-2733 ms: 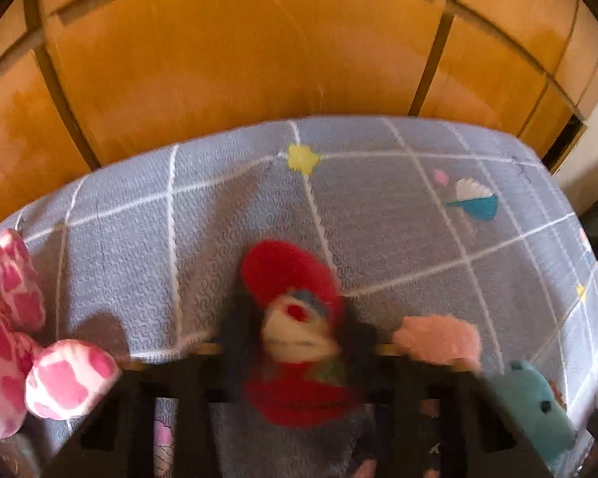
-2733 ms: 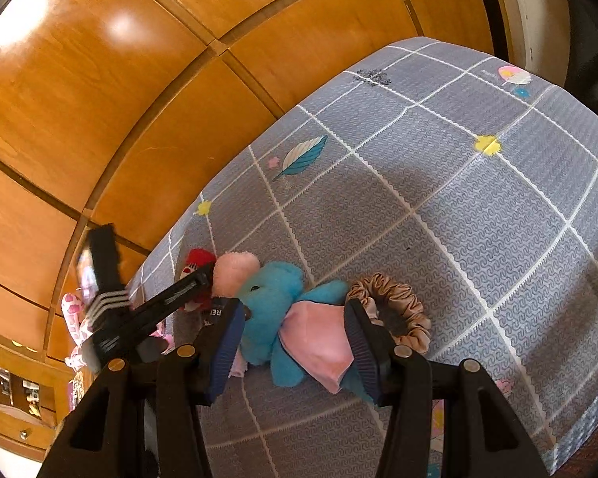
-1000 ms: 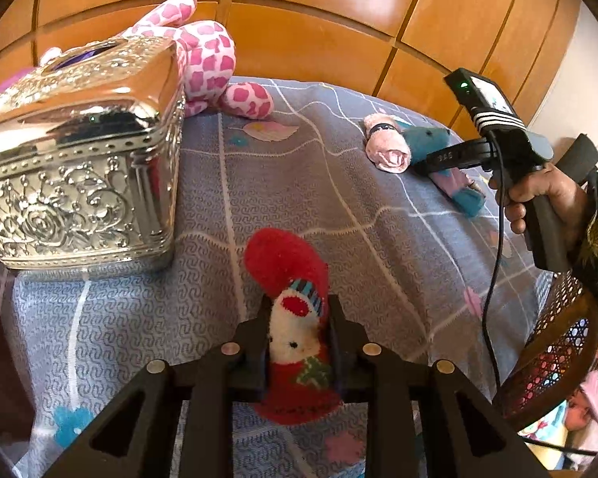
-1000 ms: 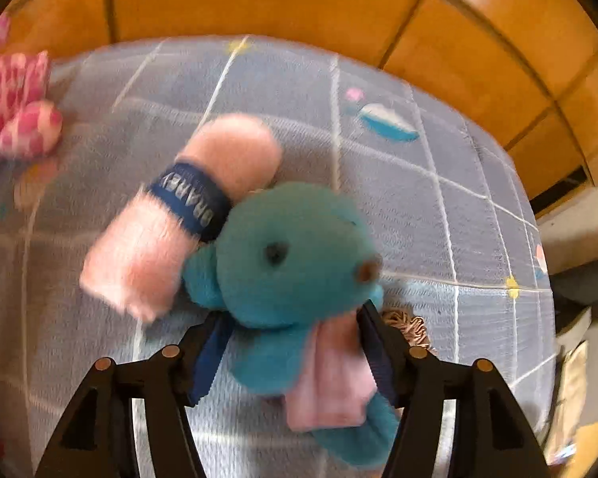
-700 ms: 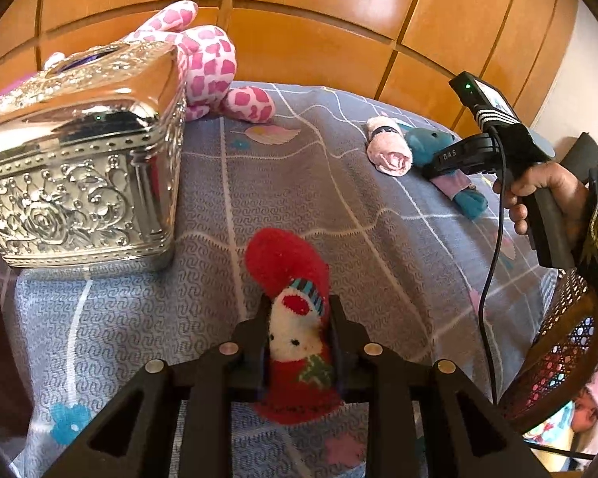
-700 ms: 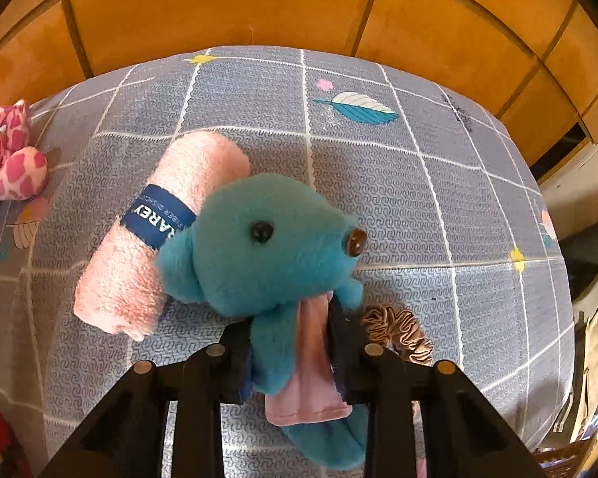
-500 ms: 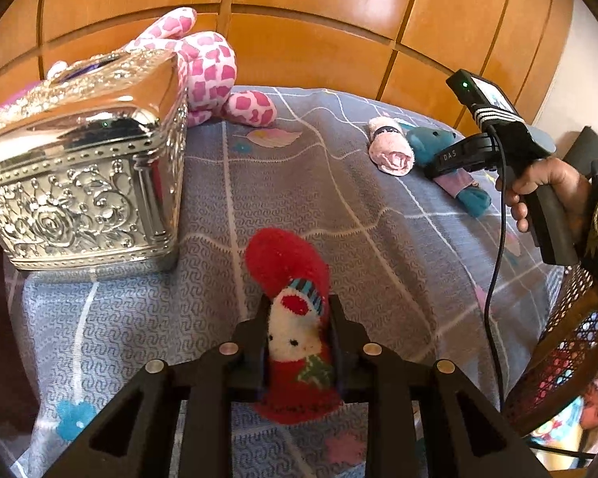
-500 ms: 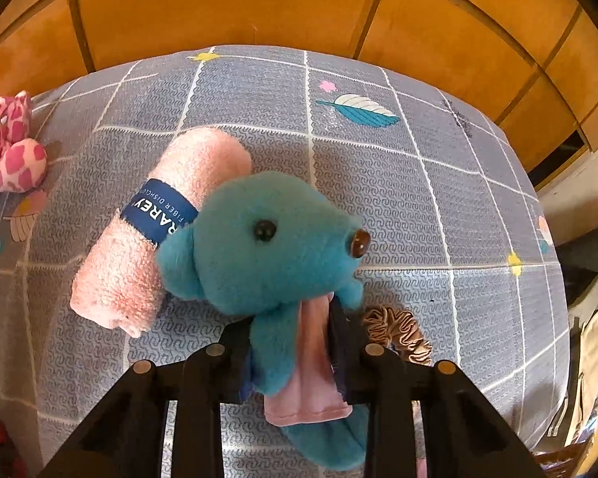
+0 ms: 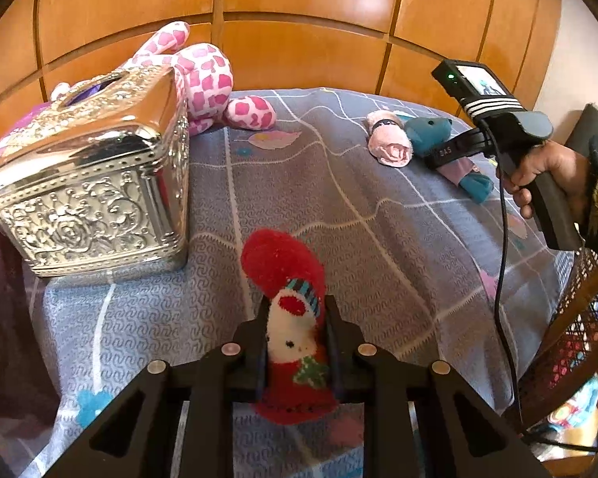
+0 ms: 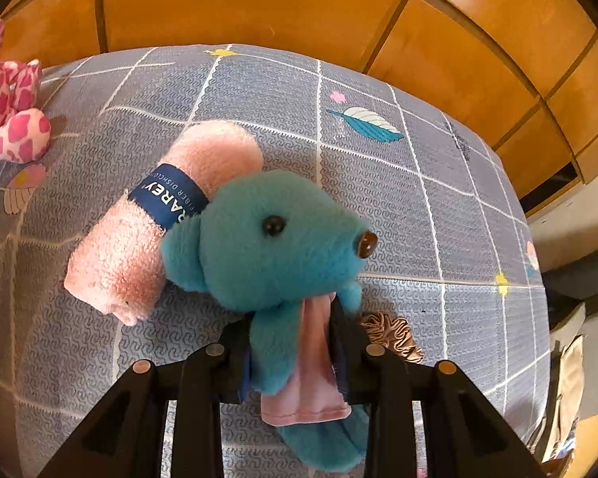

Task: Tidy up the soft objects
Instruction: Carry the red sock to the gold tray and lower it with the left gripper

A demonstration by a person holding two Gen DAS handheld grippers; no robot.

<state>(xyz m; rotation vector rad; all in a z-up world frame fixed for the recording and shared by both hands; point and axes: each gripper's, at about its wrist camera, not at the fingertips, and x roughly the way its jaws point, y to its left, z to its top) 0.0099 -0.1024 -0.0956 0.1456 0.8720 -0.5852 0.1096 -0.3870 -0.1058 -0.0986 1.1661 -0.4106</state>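
The left gripper (image 9: 295,342) is clamped on a red sock (image 9: 289,298) with a white face on it — its jaws are closing a little more, pads pressing the sock's sides. The sock's red toe sticks out ahead of the fingers, over the near part of the grey checked bedspread (image 9: 378,239). To the left, near the bed's left edge, stands a silver embossed box (image 9: 95,195); a pink-spotted plush (image 9: 207,83) lies behind it, against the wooden headboard (image 9: 299,12).

The right gripper (image 10: 295,342) is closed tight on a teal plush (image 10: 275,239), pinching its body and pink scarf just below the head. From the left wrist view, this gripper (image 9: 442,151) sits at the far right part of the bed, held by a hand (image 9: 546,171). A rolled pink towel (image 10: 159,215) with a blue band lies touching the plush's left ear, toward the headboard. A brown scrunchie (image 10: 390,334) lies on the bedspread just right of the right gripper's finger — partly hidden by it.
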